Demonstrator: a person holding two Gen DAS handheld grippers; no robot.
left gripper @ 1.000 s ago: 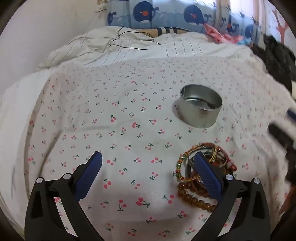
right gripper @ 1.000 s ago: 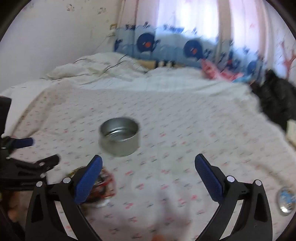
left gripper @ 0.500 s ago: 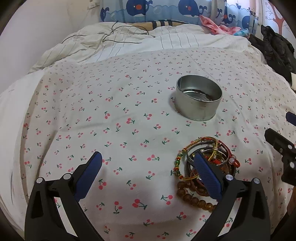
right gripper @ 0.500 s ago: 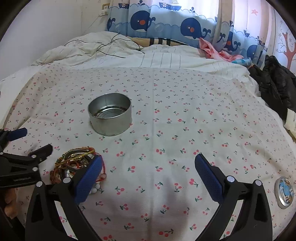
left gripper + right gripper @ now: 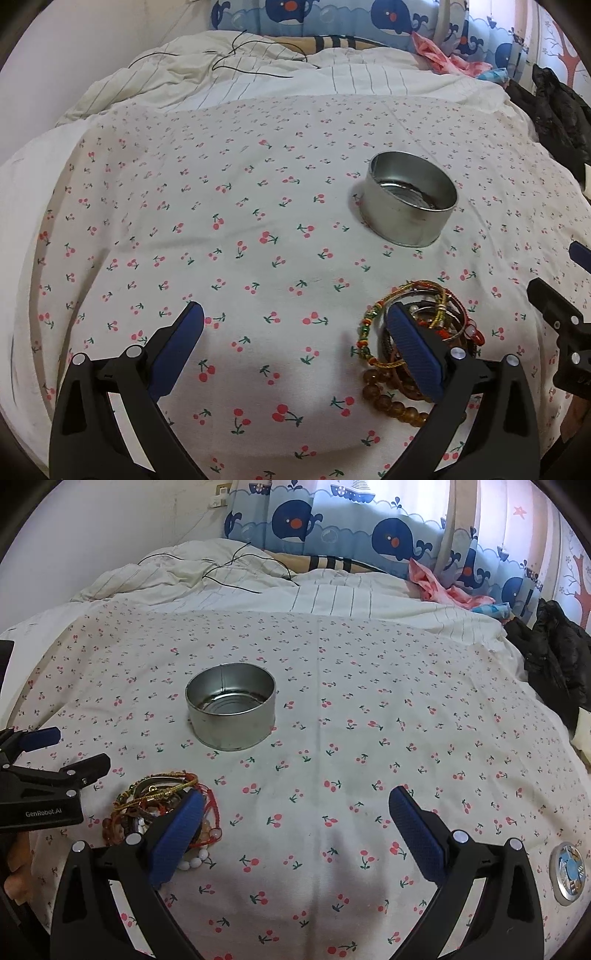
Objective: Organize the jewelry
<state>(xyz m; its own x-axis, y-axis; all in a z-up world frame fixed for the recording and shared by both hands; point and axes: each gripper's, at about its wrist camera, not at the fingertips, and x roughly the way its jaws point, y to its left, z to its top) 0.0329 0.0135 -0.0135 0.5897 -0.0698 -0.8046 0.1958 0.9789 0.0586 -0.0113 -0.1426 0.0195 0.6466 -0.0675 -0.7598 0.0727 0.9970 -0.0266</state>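
Two grippers are hovering over a cherry-print sheet (image 5: 369, 686) covering a bed. The left gripper (image 5: 295, 328) is holding its jaws wide apart, gripping nothing; its right finger is overlapping a pile of bracelets (image 5: 417, 332) in the left wrist view, though contact cannot be judged. The right gripper (image 5: 295, 812) is likewise spread open and empty, its left finger sitting in front of the same pile (image 5: 155, 805). The pile is lying on the sheet, near the cameras and between the two grippers. A round metal tin (image 5: 231, 710) is standing upright just beyond the pile, apart from it. A small round lid (image 5: 567, 873) is lying at the near right.
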